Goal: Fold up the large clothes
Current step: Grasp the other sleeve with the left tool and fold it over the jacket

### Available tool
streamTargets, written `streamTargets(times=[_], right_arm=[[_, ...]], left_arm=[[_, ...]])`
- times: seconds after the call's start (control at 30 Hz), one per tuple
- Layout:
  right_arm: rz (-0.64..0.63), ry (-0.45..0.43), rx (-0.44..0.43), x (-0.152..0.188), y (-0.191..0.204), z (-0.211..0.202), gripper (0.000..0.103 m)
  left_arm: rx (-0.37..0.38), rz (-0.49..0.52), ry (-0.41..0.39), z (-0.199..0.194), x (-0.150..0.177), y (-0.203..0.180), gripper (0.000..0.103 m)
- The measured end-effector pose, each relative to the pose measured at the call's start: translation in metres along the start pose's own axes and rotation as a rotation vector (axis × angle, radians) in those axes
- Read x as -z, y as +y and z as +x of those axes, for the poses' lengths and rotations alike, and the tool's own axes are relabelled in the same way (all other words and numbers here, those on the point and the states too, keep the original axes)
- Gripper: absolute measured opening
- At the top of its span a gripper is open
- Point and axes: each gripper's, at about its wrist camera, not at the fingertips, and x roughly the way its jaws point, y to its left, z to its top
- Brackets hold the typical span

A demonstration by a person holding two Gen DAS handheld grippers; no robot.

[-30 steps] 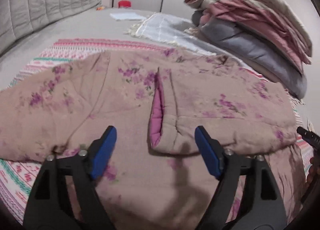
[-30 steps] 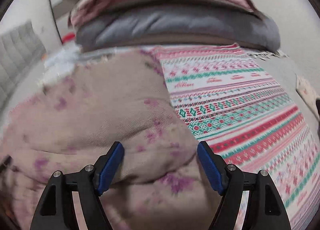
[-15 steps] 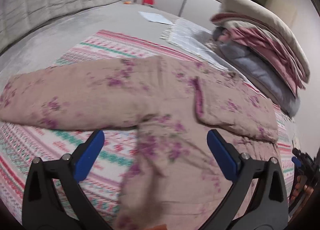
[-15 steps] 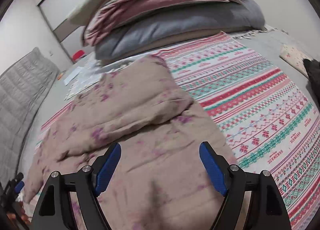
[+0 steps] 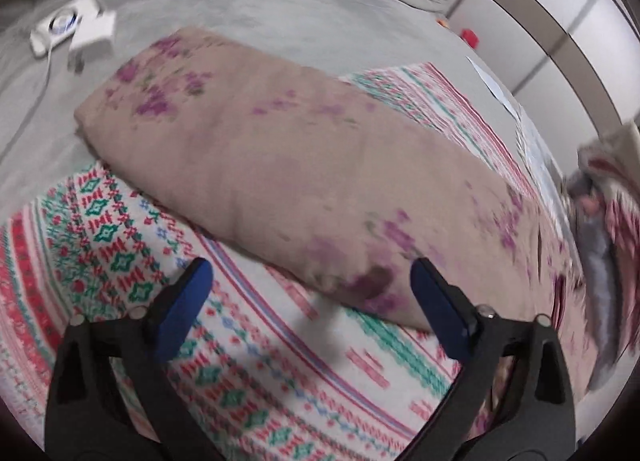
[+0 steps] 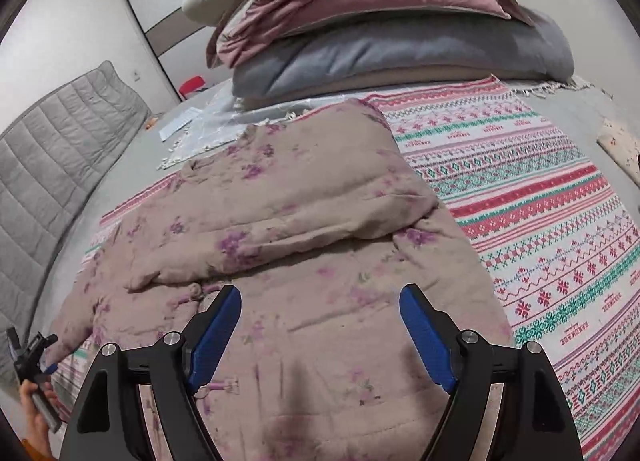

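Floral jacket [image 6: 304, 221] spread beneath right gripper [image 6: 320, 337]

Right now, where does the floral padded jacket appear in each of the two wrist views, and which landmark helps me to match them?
Left wrist view: one sleeve of the floral padded jacket runs from upper left to lower right, just beyond the left gripper.
Right wrist view: the jacket fills the centre and lower left, under the right gripper.
Shared landmark: the striped patterned blanket under the jacket.

Grey bed [image 6: 132, 165] — patterned blanket [image 6: 540, 221] spread flat, floral coat [image 6: 320, 221] on it.
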Motion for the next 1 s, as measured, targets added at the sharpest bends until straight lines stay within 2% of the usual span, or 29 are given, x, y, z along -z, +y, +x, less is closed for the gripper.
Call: streamTargets(times=[0.03, 0.1, 0.17, 0.23, 0.27, 0.3, 0.33, 0.43, 0.53, 0.67, 0.83, 1.0], right_arm=[[0.004, 0.003, -0.001, 0.0, -0.001, 0.001, 0.083], [0.007, 0.008, 0.004, 0.001, -0.003, 0.004, 0.083], [0.007, 0.009, 0.006, 0.001, -0.004, 0.006, 0.083], [0.008, 0.012, 0.003, 0.002, -0.004, 0.007, 0.083], [0.009, 0.015, 0.002, 0.002, -0.004, 0.009, 0.083], [0.009, 0.018, 0.0, 0.003, -0.004, 0.01, 0.083], [0.009, 0.021, -0.003, 0.003, -0.004, 0.012, 0.083], [0.001, 0.028, -0.005, 0.005, -0.003, 0.015, 0.083], [-0.005, 0.022, 0.004, 0.004, -0.003, 0.016, 0.083], [-0.005, 0.026, 0.003, 0.005, -0.004, 0.018, 0.083], [-0.005, 0.033, -0.009, 0.006, -0.002, 0.02, 0.083], [-0.004, 0.029, -0.017, 0.005, -0.002, 0.019, 0.083]], left_arm=[[0.005, -0.017, -0.011, 0.003, -0.003, 0.004, 0.092], [0.004, -0.035, -0.091, 0.004, -0.01, 0.011, 0.09], [-0.007, -0.076, -0.115, 0.002, -0.014, 0.011, 0.09], [0.011, -0.07, -0.166, -0.002, -0.019, 0.007, 0.06], [-0.022, -0.061, -0.168, 0.0, -0.023, 0.005, 0.037], [-0.048, -0.068, -0.166, 0.001, -0.027, 0.007, 0.032], [-0.032, -0.089, -0.17, -0.001, -0.029, 0.009, 0.024], [0.029, -0.105, -0.235, -0.025, -0.031, 0.0, 0.018], [0.072, -0.018, -0.324, -0.058, -0.032, -0.033, 0.017], [0.22, 0.092, -0.397, -0.106, -0.031, -0.098, 0.016], [0.378, 0.245, -0.413, -0.139, -0.012, -0.176, 0.016], [0.501, 0.358, -0.35, -0.147, 0.029, -0.252, 0.016]])
